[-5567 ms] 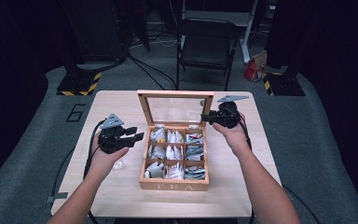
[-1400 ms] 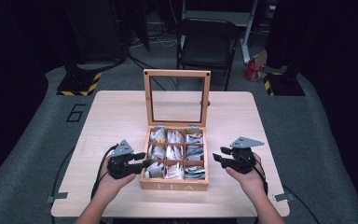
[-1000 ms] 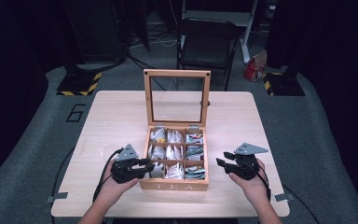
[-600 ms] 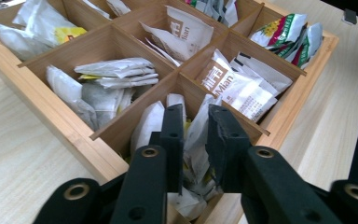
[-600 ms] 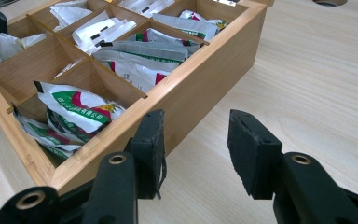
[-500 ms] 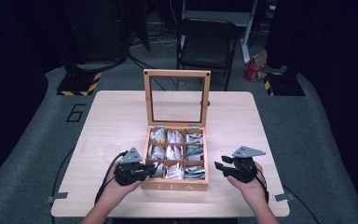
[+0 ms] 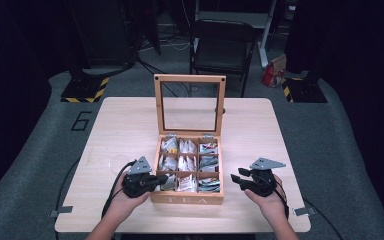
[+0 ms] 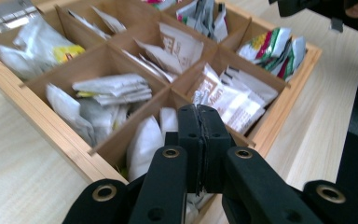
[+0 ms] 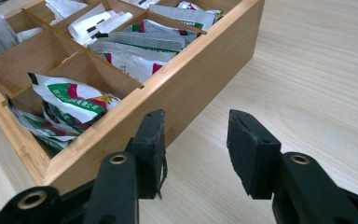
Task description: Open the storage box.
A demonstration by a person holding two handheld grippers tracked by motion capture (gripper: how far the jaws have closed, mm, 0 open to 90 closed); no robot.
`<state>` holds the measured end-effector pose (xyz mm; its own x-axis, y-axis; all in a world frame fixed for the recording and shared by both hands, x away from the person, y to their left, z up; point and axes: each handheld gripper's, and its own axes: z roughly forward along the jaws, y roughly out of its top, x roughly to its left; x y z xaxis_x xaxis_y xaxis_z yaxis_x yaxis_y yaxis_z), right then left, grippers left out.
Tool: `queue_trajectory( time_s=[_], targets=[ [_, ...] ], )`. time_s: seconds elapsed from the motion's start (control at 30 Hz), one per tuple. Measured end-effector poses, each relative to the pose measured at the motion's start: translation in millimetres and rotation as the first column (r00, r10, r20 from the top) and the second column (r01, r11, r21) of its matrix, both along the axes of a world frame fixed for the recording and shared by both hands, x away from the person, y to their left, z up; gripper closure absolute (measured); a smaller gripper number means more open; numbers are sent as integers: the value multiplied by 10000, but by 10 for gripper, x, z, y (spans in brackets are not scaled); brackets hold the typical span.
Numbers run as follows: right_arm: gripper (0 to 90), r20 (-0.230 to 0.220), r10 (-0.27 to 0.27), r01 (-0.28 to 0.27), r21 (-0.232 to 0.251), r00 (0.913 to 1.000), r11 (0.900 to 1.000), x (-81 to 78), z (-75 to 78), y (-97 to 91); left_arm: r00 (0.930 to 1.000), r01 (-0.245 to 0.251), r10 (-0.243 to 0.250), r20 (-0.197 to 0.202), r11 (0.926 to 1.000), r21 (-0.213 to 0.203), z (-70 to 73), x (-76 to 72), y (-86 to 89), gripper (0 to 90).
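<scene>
grey carpet floor (image 7: 340, 150), black folding chair (image 7: 222, 47) behind light wooden table (image 7: 130, 125), dark surroundings

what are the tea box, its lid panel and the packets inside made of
The tea box looks like light, matte wood: grain shows on its walls and dividers. Its upright lid panel seems to be clear glass or plastic in a wooden frame, since the table shows through it; which one is unclear. The packets look like printed paper or foil sachets, creased with a slight sheen.

Left claw (image 8: 199, 140) jaws just closed in the tea box's (image 7: 187, 199) near-left compartment
</scene>
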<state>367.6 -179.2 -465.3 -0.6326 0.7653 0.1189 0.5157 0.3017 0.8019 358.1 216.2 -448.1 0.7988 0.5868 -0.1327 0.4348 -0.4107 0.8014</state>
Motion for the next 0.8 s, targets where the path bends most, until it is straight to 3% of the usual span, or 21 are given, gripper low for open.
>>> queue_trajectory(
  time_s=[0.2, 0.43, 0.6, 0.8],
  targets=[
    [563, 3, -118, 118, 155, 9999, 9998, -8, 12, -31, 9993, -165, 173, 326, 9995, -254, 199, 23, 29, 893],
    [563, -83, -162, 163, 191, 9998, 9997, 2, -1, -44, 9984, -217, 227, 515, 9996, -202, 339, 22, 66, 892],
    [562, -74, -153, 154, 253, 9999, 9996, 9, -12, -44, 9983, -311, 329, 474, 9988, -388, 417, 23, 111, 893],
    [562, -148, -123, 126, 195, 9998, 9997, 9, -22, -23, 9967, -589, 605, 534, 9978, -313, 510, 17, 181, 893]
  ],
)
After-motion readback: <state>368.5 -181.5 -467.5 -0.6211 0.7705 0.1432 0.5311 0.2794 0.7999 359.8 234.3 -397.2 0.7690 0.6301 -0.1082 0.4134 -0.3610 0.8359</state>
